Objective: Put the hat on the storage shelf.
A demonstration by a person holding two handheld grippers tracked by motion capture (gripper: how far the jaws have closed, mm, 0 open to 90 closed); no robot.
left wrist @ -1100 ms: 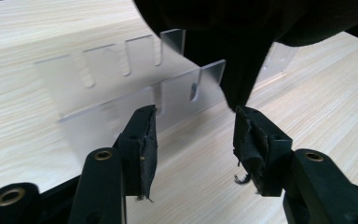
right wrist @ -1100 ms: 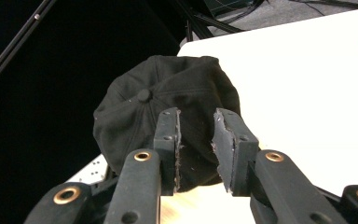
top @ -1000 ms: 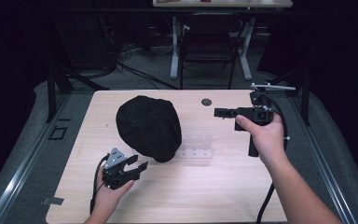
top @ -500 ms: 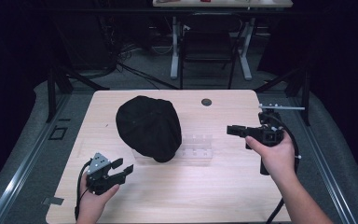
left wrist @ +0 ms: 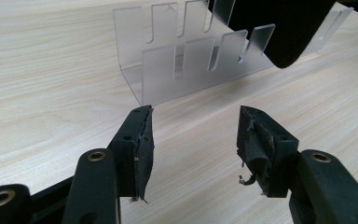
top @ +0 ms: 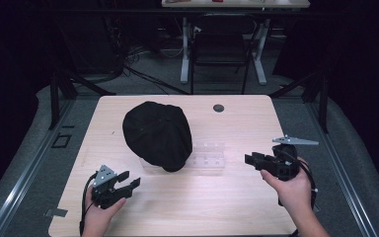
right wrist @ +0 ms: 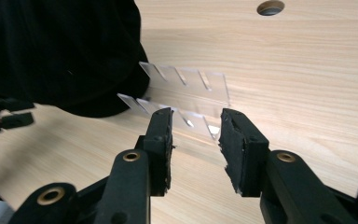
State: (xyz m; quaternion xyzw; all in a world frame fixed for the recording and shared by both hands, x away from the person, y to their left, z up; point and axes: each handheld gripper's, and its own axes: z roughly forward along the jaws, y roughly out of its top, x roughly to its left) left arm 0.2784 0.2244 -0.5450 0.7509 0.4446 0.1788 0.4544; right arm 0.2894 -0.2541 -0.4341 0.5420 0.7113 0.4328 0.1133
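A black cap point(top: 157, 135) rests in the middle of the wooden table point(top: 237, 197), draped over one end of a clear slotted acrylic rack point(top: 208, 155). My left gripper point(top: 129, 182) is held low at the front left, open, jaws empty and aimed at the rack point(left wrist: 186, 60) and the cap's edge point(left wrist: 279, 28). My right gripper point(top: 250, 160) hovers at the front right, open and empty, pointing left toward the rack point(right wrist: 186, 93) and the cap point(right wrist: 60, 51). The other hand's gripper point(right wrist: 4, 116) appears at the left edge of the right gripper view.
A round cable hole point(top: 218, 107) sits in the table near its far edge. Beyond the table stand a chair point(top: 219, 49) and another desk's legs, with cables on the grey floor. Metal rails run along both sides of the table.
Both hands have drawn back toward the table's near edge. The right gripper came down from beside the far right corner, and the left slid nearer and leftward. The cap and rack stayed put.
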